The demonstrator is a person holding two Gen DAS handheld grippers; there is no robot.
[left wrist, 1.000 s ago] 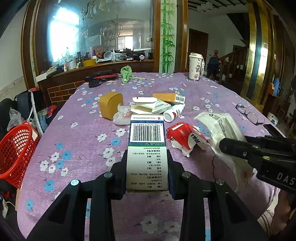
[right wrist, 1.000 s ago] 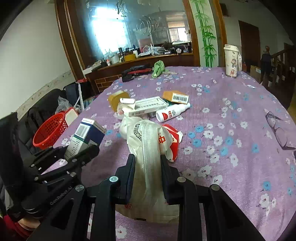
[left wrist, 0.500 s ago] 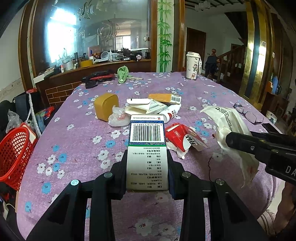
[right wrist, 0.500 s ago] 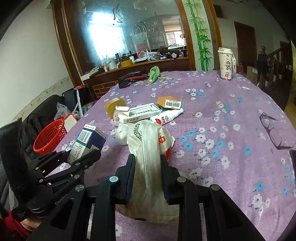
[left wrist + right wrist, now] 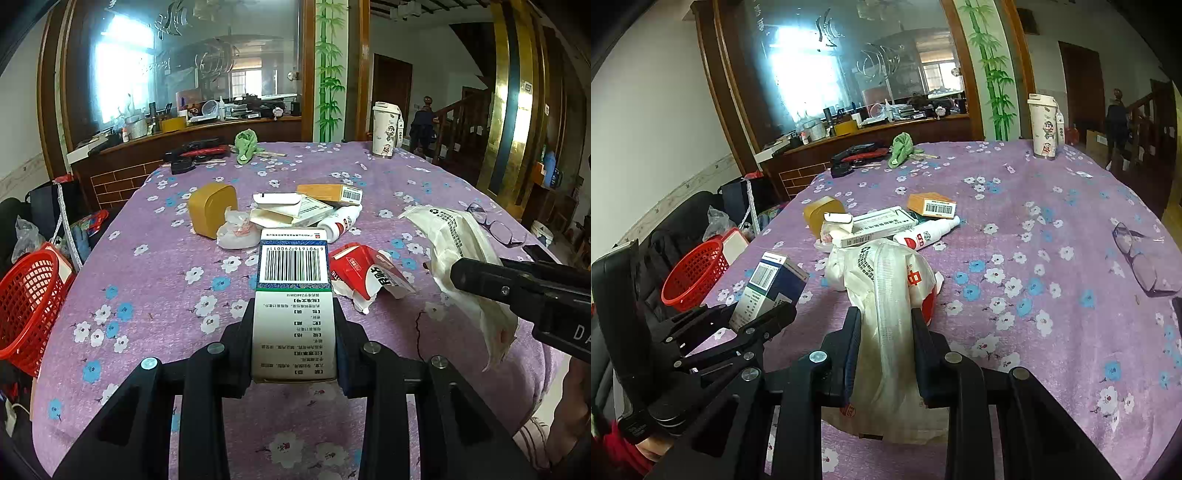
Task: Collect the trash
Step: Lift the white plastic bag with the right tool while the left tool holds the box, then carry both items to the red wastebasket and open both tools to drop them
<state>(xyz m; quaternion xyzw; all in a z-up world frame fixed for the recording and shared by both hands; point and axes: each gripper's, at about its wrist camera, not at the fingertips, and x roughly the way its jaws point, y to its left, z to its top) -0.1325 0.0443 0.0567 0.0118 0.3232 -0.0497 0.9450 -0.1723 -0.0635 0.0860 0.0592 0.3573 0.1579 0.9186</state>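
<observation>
Left gripper (image 5: 294, 334): your jaws clamp the white-and-blue barcoded cardboard carton (image 5: 293, 295), centre frame.
Carton: light, crushable; hold its flat sides.
Right gripper (image 5: 884, 334): pinched on the crumpled white plastic bag (image 5: 886, 295), lower centre.
Bag: limp, slippery; grip bunched folds.
Red mesh basket (image 5: 27, 302): left edge.
</observation>
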